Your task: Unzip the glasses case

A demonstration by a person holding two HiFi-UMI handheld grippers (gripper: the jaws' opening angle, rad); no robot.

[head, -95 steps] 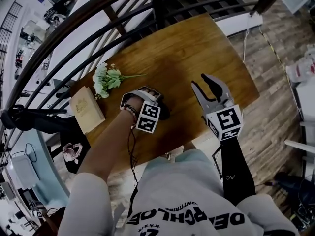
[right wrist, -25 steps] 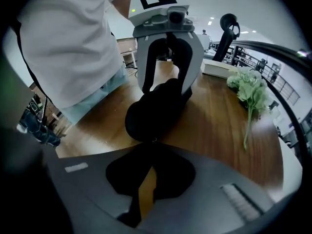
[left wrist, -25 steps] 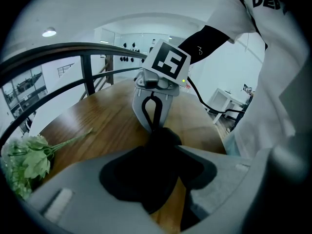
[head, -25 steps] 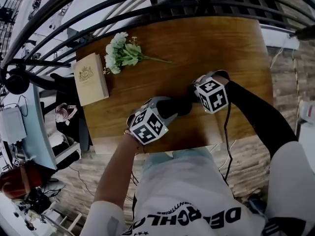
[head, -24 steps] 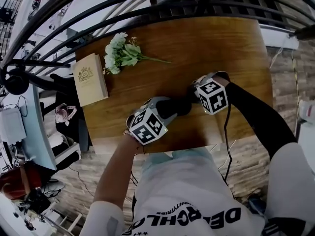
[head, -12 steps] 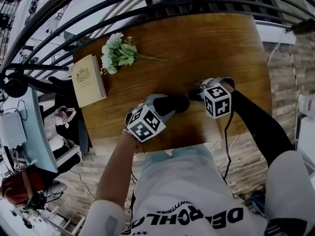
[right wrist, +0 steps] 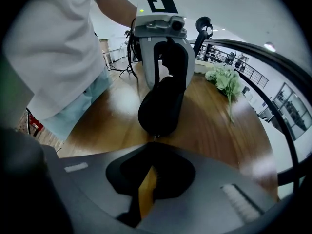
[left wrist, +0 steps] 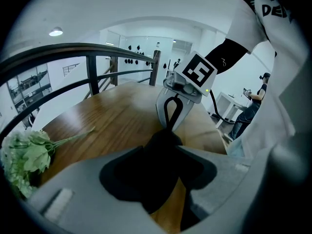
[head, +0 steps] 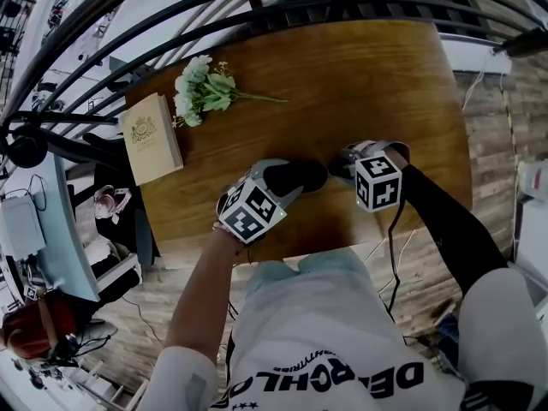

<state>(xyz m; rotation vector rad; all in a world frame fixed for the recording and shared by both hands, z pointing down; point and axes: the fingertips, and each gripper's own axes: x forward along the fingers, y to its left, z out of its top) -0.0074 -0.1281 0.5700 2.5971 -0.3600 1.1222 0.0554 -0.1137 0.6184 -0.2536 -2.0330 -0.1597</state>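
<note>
A black glasses case (head: 308, 175) lies on the wooden table (head: 385, 84), towards its near edge. My left gripper (head: 282, 183) is shut across the case's left end, and the case (left wrist: 151, 175) fills the gap between its jaws. My right gripper (head: 336, 167) meets the case's right end. In the right gripper view the case (right wrist: 161, 106) runs straight away from the shut jaws, whose tips close on the small metal zipper pull (right wrist: 155, 137). At the case's far end stands the left gripper (right wrist: 166, 80). From the left gripper view, the right gripper (left wrist: 171, 123) points down at the case's tip.
A sprig of white flowers (head: 201, 88) and a cream book (head: 152, 137) lie at the table's far left. A dark curved railing (head: 257, 7) runs behind the table. The near table edge is just below both grippers, and wood floor shows to the right.
Almost four seconds ago the right gripper stood open, away from the case. Over the last second it has rolled and shifted slightly right while shut; the left gripper keeps holding the case.
</note>
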